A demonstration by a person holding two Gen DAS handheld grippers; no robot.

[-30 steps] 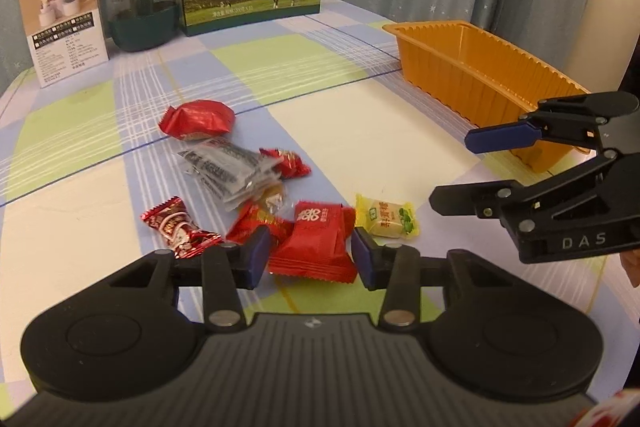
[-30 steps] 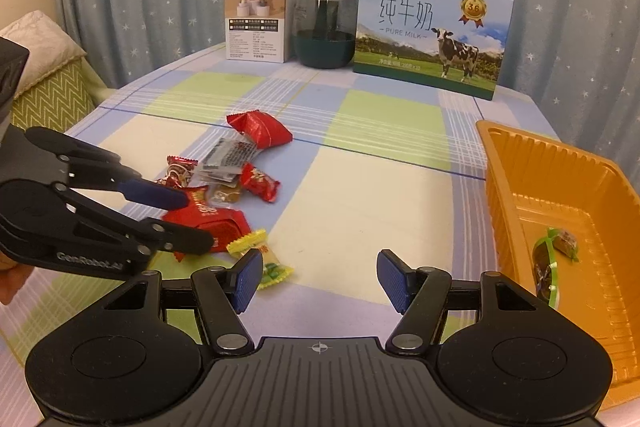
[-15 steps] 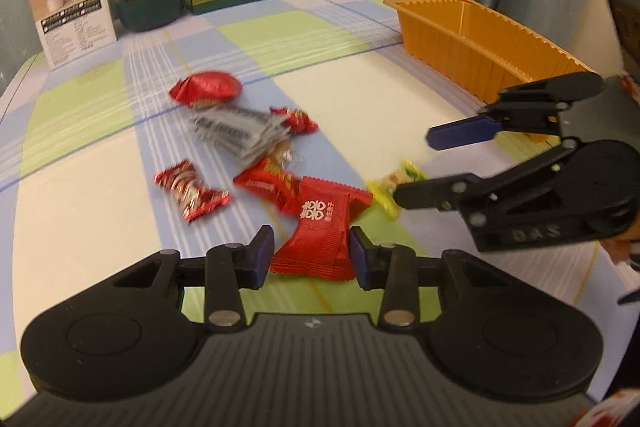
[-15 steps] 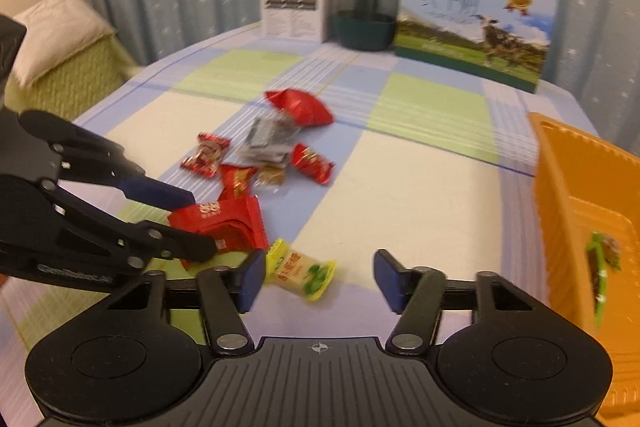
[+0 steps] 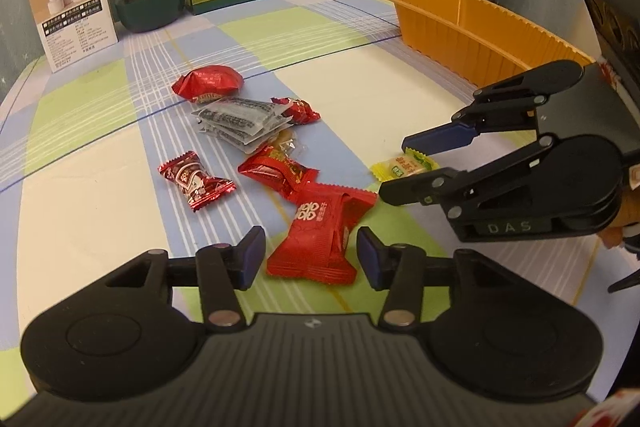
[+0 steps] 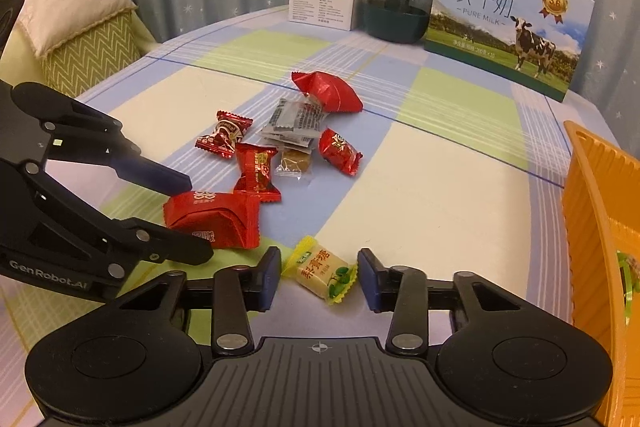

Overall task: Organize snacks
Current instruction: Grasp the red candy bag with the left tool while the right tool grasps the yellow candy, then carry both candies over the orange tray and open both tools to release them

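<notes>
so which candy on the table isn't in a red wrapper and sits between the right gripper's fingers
The yellow-and-green wrapped candy, lying between the right gripper as its jaws close; not yet pinched.

Left claw (image 5: 311, 258) opening, right claw (image 6: 319, 279) closing.

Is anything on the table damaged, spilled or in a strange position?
Nothing looks damaged or spilled. The wrapped snacks simply lie loose in a heap on the tablecloth, outside the orange tray.

counter cloth (image 6: 440, 187): blue-green-cream plaid | ribbed plastic tray (image 5: 472, 27): orange | large foil snack packet (image 5: 320, 235): red | small wrapped candy (image 6: 322, 273): yellow-green
</notes>
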